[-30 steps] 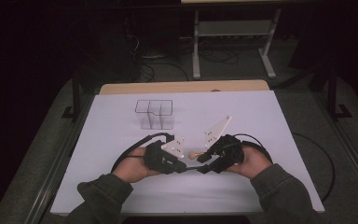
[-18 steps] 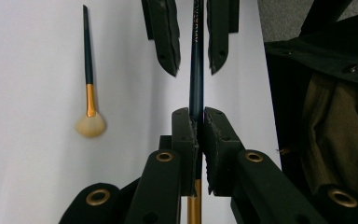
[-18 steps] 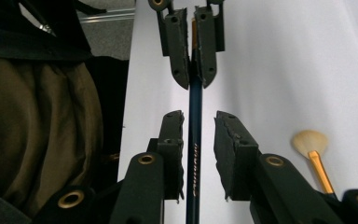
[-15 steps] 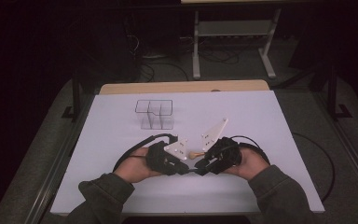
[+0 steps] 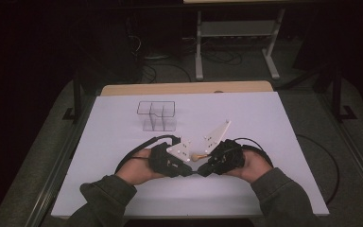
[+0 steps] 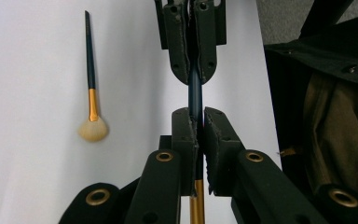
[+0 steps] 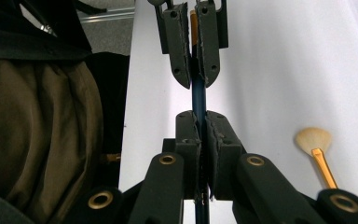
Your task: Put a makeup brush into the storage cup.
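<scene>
I hold one brush handle (image 6: 195, 88) between both tools, low over the white table (image 5: 274, 123) in front of me. My left gripper (image 6: 195, 122) is fully closed on the handle just ahead of its gold band, so the bristle end stays behind my jaws and out of the contact zone. My right gripper (image 7: 200, 125) faces it nose to nose; its jaws have just been closing and now clamp the same dark handle a little farther along. I judge this to be a hand-over: two grips on one thin shaft keep it from rolling or dropping while control passes across.

A second brush (image 6: 91, 88), with a pale rounded head, lies flat on the table just beside the grippers, untouched. The clear divided holder (image 5: 157, 115) stands well apart toward the far edge, the likely destination for the brushes.
</scene>
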Demonstrator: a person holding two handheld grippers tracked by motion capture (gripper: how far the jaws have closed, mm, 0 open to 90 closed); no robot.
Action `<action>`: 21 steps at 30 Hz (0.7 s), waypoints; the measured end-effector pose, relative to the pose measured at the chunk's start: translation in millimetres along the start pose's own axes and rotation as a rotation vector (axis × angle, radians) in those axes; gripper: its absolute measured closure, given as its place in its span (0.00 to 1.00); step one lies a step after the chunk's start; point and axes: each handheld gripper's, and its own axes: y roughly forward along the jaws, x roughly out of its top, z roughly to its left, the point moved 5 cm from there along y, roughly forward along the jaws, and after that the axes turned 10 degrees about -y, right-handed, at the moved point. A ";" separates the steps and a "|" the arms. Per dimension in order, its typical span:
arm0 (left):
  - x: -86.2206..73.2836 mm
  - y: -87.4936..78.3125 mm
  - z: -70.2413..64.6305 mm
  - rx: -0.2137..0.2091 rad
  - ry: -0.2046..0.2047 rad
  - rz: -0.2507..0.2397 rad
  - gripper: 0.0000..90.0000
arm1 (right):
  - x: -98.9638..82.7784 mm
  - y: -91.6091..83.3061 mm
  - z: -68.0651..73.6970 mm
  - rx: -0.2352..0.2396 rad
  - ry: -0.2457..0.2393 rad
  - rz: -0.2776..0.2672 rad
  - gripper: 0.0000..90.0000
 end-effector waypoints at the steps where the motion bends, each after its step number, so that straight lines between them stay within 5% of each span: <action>1: 0.0 -0.3 0.0 -0.001 0.000 0.001 0.92 | 0.1 -0.4 0.4 -0.004 -0.004 0.000 0.93; 6: -2.4 0.3 -0.1 0.003 -0.020 0.000 0.78 | -1.1 -2.3 1.8 -0.018 -0.019 -0.014 0.93; 21: -22.8 -10.3 8.3 0.005 -0.087 -0.031 0.78 | -21.2 -14.0 4.9 -0.075 0.000 -0.095 0.93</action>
